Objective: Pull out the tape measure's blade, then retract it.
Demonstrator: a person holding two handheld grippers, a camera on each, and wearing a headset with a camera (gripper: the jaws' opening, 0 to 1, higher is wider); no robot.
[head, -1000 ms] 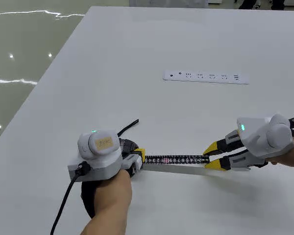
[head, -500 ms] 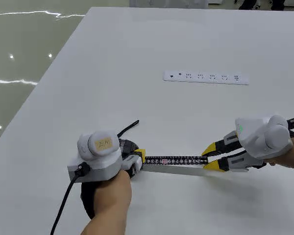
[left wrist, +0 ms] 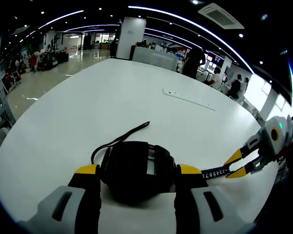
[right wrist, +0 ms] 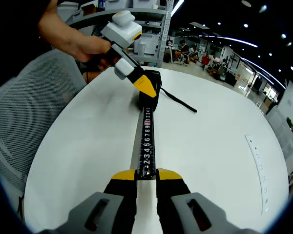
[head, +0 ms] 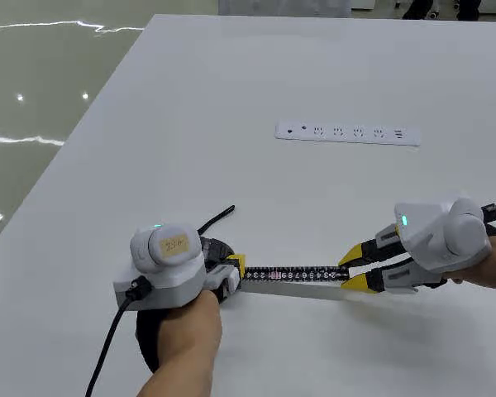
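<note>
Your left gripper (left wrist: 139,171) clamps the tape measure (left wrist: 136,158), right gripper (right wrist: 146,174) pinches its blade (right wrist: 147,139); seemingly mid-pull, so draw straight away from the left.

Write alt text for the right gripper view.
The right gripper pinches the end of a black numbered tape blade stretched across a white table to a round black tape measure case clamped by the left gripper.
</note>
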